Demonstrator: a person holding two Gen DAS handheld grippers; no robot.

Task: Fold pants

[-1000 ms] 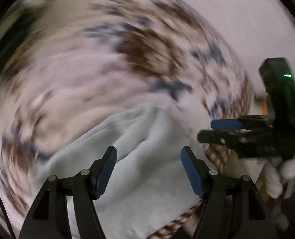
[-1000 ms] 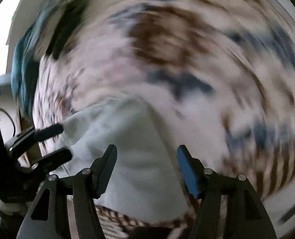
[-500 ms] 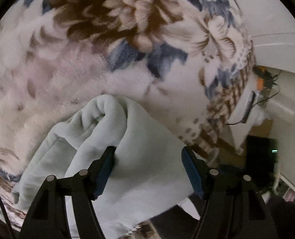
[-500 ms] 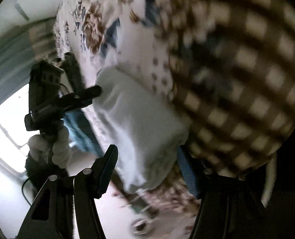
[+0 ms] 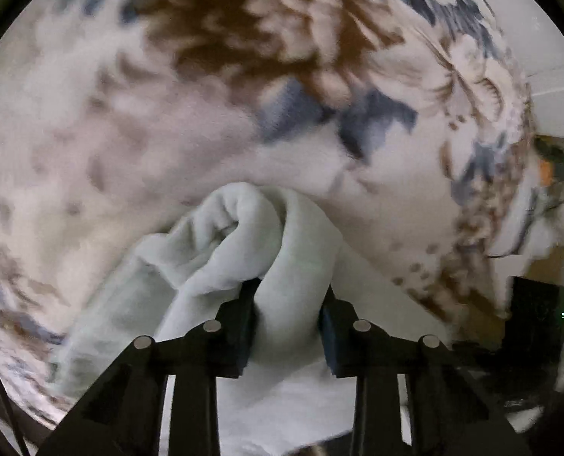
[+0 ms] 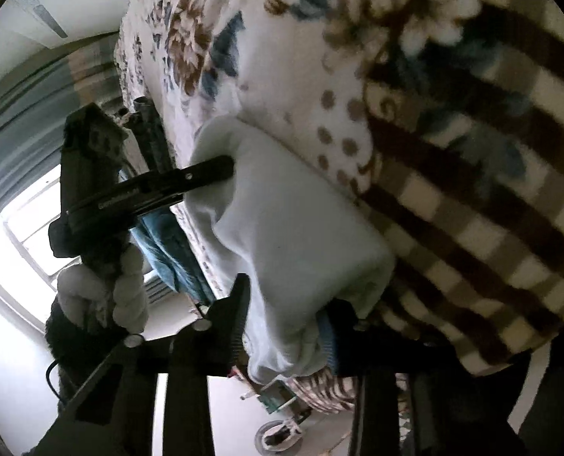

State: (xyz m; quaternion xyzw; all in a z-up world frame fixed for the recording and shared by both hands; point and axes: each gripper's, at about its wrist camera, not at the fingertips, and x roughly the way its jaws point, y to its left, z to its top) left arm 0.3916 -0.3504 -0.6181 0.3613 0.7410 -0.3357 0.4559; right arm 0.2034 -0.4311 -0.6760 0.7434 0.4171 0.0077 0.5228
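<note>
The pale mint fleece pants [image 5: 243, 228] lie bunched on a floral blanket. In the left wrist view my left gripper [image 5: 287, 296] points steeply down, and its jaws are closing with a thick fold of the pants pinched between the pads. In the right wrist view the pants [image 6: 301, 228] hang over the bed's edge. My right gripper [image 6: 285, 315] is closing on their lower corner, with cloth filling the gap between its fingers. The left gripper's finger [image 6: 205, 169] presses into the far end of the pants, held by a white-gloved hand [image 6: 129, 285].
The floral blanket [image 5: 167, 114] covers the bed, and its brown checked border [image 6: 472, 209] drapes over the side. A blue cloth [image 6: 167, 243] hangs below the bed edge. A bright window [image 6: 8, 266] is at the left. A black device with a green light [image 5: 536, 315] is at the right.
Both pairs of jaws stood wide and now squeeze the pants. The left gripper came down onto the fold. The right gripper swung and rolled round to the bed's edge.
</note>
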